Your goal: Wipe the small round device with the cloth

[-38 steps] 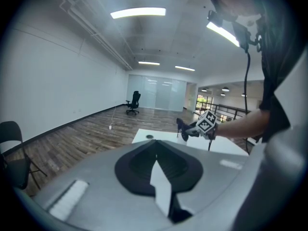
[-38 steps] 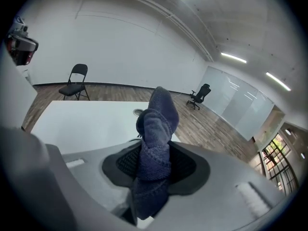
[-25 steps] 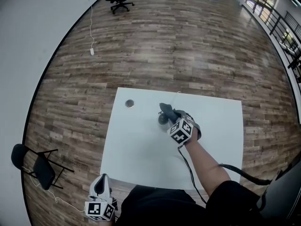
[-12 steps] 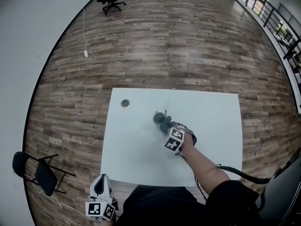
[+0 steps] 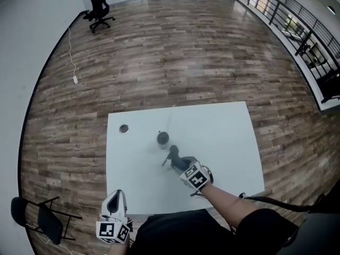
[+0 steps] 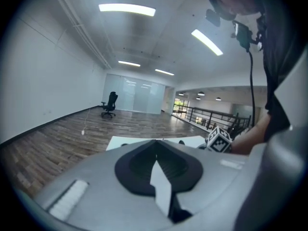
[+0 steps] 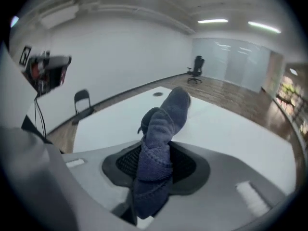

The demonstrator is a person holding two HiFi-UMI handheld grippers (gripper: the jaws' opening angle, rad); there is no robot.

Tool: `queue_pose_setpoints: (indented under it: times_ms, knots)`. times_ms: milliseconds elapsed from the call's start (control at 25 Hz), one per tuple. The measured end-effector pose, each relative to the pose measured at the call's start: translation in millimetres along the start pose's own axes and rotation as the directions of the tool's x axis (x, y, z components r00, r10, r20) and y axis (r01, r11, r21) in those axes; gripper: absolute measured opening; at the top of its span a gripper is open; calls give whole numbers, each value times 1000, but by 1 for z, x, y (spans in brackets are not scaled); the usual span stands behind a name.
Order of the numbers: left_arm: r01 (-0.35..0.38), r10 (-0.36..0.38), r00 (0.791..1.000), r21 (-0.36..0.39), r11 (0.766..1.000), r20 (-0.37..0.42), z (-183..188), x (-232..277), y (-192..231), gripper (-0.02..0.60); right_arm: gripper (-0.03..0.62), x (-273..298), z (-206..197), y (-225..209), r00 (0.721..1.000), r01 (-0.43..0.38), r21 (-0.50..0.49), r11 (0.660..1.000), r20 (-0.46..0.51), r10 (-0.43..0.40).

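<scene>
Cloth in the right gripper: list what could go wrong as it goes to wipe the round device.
1. Nothing steadies the small round device: the left gripper hangs shut at the table's near edge, so a push from the cloth could slide it.
2. A thin line, possibly a cable, runs from the device to the far edge; the cloth's loose end may snag it.

One white square table [image 5: 228, 137]. One small round dark device [image 5: 163, 138]. One blue-grey woolly cloth [image 7: 161, 129]. One small grey ring [image 5: 124, 128]. Two black chairs: a wheeled office chair [image 5: 99, 5] and a folding chair [image 5: 45, 224].
</scene>
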State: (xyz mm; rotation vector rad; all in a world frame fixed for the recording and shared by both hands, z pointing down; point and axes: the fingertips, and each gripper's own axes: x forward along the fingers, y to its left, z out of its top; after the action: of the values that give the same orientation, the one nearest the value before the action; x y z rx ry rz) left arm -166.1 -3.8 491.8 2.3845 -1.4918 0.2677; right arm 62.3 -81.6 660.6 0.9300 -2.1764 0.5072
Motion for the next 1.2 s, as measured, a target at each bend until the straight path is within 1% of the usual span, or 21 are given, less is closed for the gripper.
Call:
queue_pose_setpoints:
  times_ms: [40,80,120,160,360,440,520,600,720,840,1040,1080,1120,1160,1200]
  knots:
    - [31,-31,1000,3,1000,3,2,8,-6,4,140,-8,-8,-7,1000,12,114,993,18,-14]
    - [62,-62,998,7,998,7,4,16,-11,4,140,-15,-18,-14,999,32,199,979,20,-36]
    - [93,-93,996,13,996,9,5,24,-16,3,140,-21,-30,-20,998,59,255,965,9,-63]
    - [124,-125,992,20,992,11,7,31,-21,3,140,-27,-42,-25,996,88,290,953,-8,-90]
    - [255,-256,967,42,966,13,9,58,-54,4,141,-59,-105,-40,976,217,357,909,-113,-188]
    - [310,-310,951,53,949,-4,7,66,-67,3,141,-68,-129,-41,965,259,391,883,-152,-215]
    - [364,-364,931,56,930,-14,7,71,-78,4,141,-72,-150,-37,955,287,421,860,-197,-222]
    - [405,-404,914,57,913,-18,8,75,-87,3,141,-70,-167,-33,943,312,436,844,-251,-219]
    - [444,-442,896,62,894,-41,6,80,-95,3,144,-64,-186,-26,929,328,445,833,-314,-197]
    - [469,-465,883,62,881,-65,2,83,-97,3,147,-62,-191,-21,924,339,451,825,-324,-203]
    - [511,-506,859,53,858,-85,2,89,-103,3,162,-63,-191,-22,922,338,440,832,-330,-200]
    - [521,-515,853,54,852,-88,2,90,-104,5,189,-62,-191,-22,921,340,431,836,-332,-203]
    - [529,-524,847,55,847,-90,3,91,-105,5,255,-62,-191,-22,918,347,416,840,-335,-213]
    - [536,-531,843,57,842,-91,3,91,-106,4,308,-63,-190,-22,912,359,399,844,-340,-227]
    - [542,-536,839,58,839,-93,4,92,-105,3,319,-67,-189,-23,908,373,387,843,-341,-244]
